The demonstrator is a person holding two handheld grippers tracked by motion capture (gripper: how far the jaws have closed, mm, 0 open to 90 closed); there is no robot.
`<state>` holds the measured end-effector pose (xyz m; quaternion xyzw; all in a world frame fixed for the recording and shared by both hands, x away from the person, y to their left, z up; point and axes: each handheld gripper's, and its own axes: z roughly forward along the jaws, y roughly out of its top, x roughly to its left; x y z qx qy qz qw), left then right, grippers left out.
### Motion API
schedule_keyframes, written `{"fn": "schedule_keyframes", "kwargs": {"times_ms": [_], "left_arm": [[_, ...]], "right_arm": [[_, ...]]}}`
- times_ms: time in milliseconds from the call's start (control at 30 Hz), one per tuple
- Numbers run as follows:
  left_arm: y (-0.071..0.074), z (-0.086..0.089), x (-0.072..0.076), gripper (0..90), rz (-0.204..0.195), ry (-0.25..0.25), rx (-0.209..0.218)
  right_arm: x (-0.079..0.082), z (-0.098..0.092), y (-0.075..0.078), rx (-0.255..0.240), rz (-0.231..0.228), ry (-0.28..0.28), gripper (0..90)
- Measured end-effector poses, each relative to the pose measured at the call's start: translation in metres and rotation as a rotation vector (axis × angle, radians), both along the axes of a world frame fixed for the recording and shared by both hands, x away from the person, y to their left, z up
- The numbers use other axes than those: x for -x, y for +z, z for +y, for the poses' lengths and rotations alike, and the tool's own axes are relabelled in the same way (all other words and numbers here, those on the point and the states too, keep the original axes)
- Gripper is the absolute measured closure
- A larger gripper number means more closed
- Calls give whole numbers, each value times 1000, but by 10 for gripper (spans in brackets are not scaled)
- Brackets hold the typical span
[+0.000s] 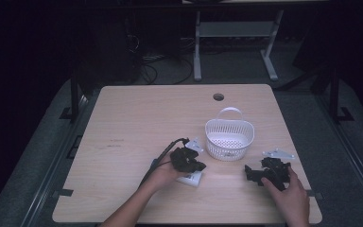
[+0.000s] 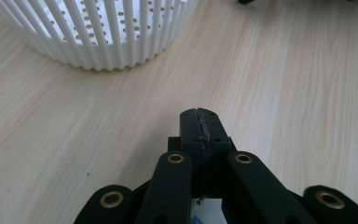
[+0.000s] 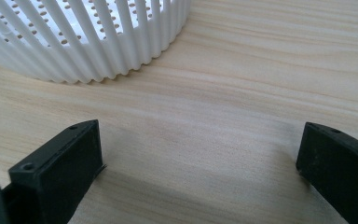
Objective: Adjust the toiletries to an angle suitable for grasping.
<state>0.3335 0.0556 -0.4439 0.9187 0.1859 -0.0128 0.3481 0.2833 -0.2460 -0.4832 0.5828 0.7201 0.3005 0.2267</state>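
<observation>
**Two grippers parked beside the white basket**

From the high view, a white slatted basket (image 1: 229,138) with a looped handle is seen standing on the wooden table (image 1: 137,123), right of centre. The left gripper (image 1: 199,166) is held low just in front of and to the left of the basket, with a small white object (image 1: 192,178) partly covered beneath it; what that object is cannot be told. The right gripper (image 1: 249,173) is held near the table's right edge, in front of and to the right of the basket, apart from it. A grey three-cornered plate is visible on each gripper.

Over to the left gripper view: the left gripper (image 2: 200,119) is seen with its jaws pressed together, tip to tip, nothing caught between them. The basket (image 2: 98,42) is seen ahead and to the left, near but not touched, with bare tabletop (image 2: 284,93) in between.

Now the right gripper view: the right gripper (image 3: 200,149) is shown with its jaws spread wide, only bare wood lying between them. The basket (image 3: 88,42) is seen ahead at upper left, its ribbed wall and perforated floor clearly made out, well clear of both jaws.
</observation>
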Motion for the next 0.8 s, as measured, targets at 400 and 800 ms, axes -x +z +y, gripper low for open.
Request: {"fn": "schedule_keyframes", "kwargs": {"times_ms": [400,800], "left_arm": [[-1,7,17,900,10,-24,-16],[-2,23,33,900,24,-29,-29]], "right_arm": [[0,0,0,0,0,0,0],[0,0,0,0,0,0,0]]}}
